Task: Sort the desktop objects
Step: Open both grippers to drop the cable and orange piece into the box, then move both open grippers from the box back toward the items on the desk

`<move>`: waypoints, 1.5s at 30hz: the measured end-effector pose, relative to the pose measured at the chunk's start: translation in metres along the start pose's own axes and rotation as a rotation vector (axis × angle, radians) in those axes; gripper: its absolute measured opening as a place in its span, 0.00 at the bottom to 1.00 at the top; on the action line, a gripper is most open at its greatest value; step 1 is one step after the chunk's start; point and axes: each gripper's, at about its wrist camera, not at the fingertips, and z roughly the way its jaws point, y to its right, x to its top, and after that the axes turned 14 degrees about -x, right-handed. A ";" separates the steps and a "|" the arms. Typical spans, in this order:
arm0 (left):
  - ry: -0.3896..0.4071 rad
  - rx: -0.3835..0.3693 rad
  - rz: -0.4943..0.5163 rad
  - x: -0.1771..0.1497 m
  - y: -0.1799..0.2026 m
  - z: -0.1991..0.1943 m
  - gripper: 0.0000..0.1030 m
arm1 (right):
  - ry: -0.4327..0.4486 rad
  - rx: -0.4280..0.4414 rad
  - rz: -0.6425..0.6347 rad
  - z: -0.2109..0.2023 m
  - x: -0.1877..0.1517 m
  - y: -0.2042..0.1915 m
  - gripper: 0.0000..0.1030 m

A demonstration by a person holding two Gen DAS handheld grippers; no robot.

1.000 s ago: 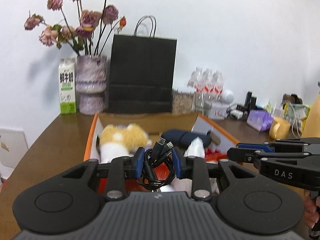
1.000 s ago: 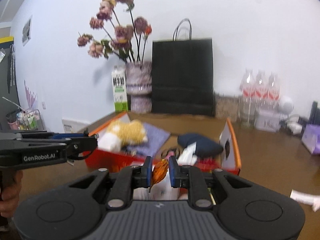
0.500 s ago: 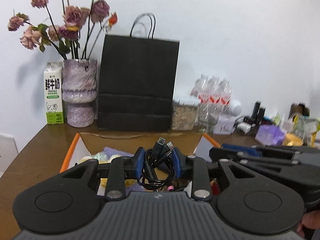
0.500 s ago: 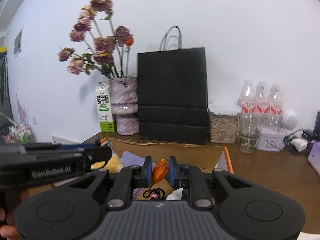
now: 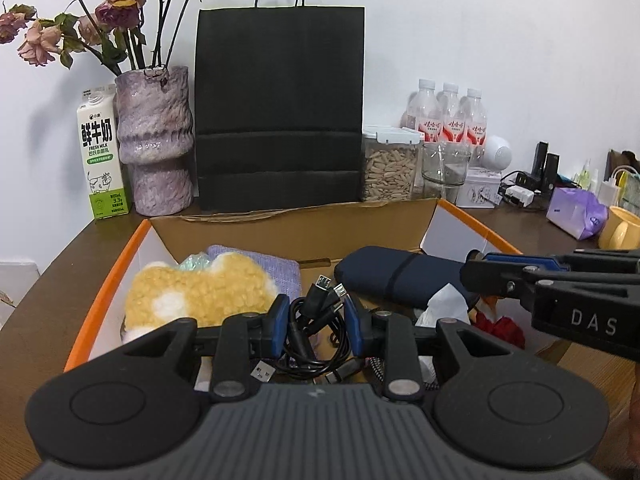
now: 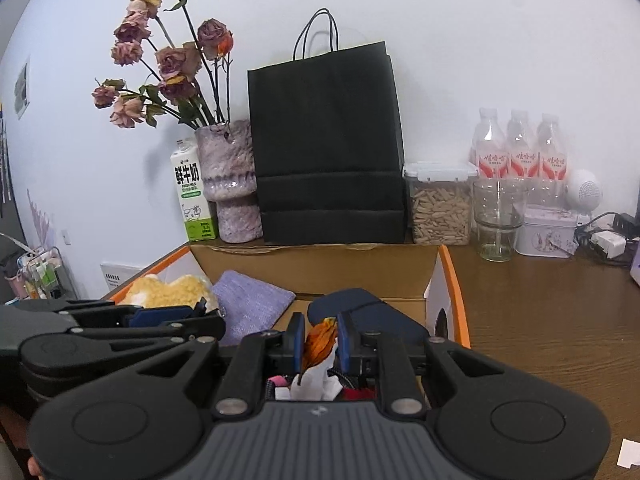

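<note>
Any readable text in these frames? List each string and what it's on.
"鲜牛奶" and "FRESH MILK": milk carton, front face.
"3.3": same carton, green band near the bottom; the small print around it is too small to read.
"DAS": side of the right gripper, seen from the left wrist view.
Red labels on the water bottles: characters too blurred to read.
White tin: drawings only, no legible words.

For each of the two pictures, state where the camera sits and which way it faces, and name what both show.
Left wrist: sits on the left gripper, faces forward and a little down over the cardboard box toward the wall; its pads clamp a coiled black cable; the right gripper shows at the right edge.
Right wrist: sits on the right gripper, faces the same way; its pads pinch an orange dried leaf; the left gripper shows at the left edge.
Shared: box, black paper bag, vase, milk carton.
</note>
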 end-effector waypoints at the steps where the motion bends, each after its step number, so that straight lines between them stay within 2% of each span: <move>1: 0.001 0.003 0.005 -0.001 0.001 0.000 0.29 | 0.000 0.000 -0.003 0.000 -0.001 -0.001 0.16; 6: 0.032 0.052 0.021 0.000 0.002 -0.005 0.33 | 0.000 -0.001 -0.001 0.001 -0.003 -0.001 0.18; 8: 0.064 0.073 0.030 0.002 0.003 -0.011 0.43 | 0.008 -0.006 0.006 -0.002 -0.002 0.000 0.33; 10: 0.094 0.094 0.037 0.004 0.005 -0.017 0.72 | 0.022 -0.002 0.017 -0.006 -0.002 0.002 0.64; 11: 0.108 0.101 0.042 0.005 0.006 -0.020 0.79 | 0.030 -0.003 0.016 -0.008 -0.002 0.002 0.69; 13: 0.126 0.134 0.057 0.007 0.008 -0.025 0.96 | 0.053 -0.012 0.015 -0.014 -0.001 0.002 0.86; 14: 0.136 0.149 0.060 0.008 0.009 -0.026 1.00 | 0.063 -0.015 0.021 -0.017 -0.001 0.003 0.90; 15: 0.154 0.164 0.058 0.009 0.008 -0.030 1.00 | 0.070 -0.013 0.028 -0.019 0.000 0.005 0.97; 16: 0.161 0.171 0.053 0.010 0.007 -0.032 1.00 | 0.073 -0.018 0.037 -0.021 0.001 0.006 1.00; 22: 0.191 0.169 0.018 0.009 0.006 -0.047 1.00 | 0.084 -0.022 0.045 -0.032 0.005 0.010 1.00; 32: 0.198 0.175 -0.002 0.004 0.010 -0.066 1.00 | 0.104 -0.024 0.029 -0.048 0.008 0.007 1.00; 38: 0.206 0.173 -0.051 -0.002 0.009 -0.083 1.00 | 0.113 0.006 0.023 -0.063 0.008 0.005 1.00; 45: 0.193 0.197 -0.060 -0.014 0.007 -0.105 1.00 | 0.125 0.022 -0.003 -0.086 0.003 0.001 1.00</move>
